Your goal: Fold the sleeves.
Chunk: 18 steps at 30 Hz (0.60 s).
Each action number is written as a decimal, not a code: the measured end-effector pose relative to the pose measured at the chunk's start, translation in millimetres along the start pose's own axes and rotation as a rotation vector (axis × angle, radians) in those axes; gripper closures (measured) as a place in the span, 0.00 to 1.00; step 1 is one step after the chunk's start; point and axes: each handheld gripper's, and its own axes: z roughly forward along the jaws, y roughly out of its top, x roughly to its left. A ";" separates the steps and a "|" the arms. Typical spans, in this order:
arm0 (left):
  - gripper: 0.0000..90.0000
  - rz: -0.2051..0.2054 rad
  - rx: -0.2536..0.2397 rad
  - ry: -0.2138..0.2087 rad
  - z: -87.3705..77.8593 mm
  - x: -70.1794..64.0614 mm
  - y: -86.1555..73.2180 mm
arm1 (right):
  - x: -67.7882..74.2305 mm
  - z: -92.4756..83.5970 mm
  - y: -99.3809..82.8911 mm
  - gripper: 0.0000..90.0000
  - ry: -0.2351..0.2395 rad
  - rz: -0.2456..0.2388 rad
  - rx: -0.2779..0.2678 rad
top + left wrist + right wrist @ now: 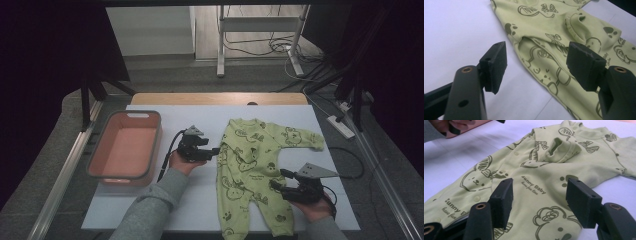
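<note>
A pale green baby romper (252, 165) with printed animals lies flat.

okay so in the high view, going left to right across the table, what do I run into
Pink basket → left tool, jaws open at the garment's edge → green baby romper lying flat on the white table → right tool, jaws open over the romper's lower right side.
</note>
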 end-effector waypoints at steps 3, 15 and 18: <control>0.37 0.001 0.003 -0.006 -1.8 0.0 -4.3 | -3.2 1.3 0.7 0.44 -0.009 0.007 0.003; 0.37 0.025 0.007 -0.031 -5.7 -4.1 -8.5 | -18.3 7.2 4.5 0.44 -0.079 0.041 0.013; 0.36 0.036 0.012 -0.033 -6.8 -6.2 -9.2 | -26.0 9.1 5.5 0.44 -0.104 0.058 0.014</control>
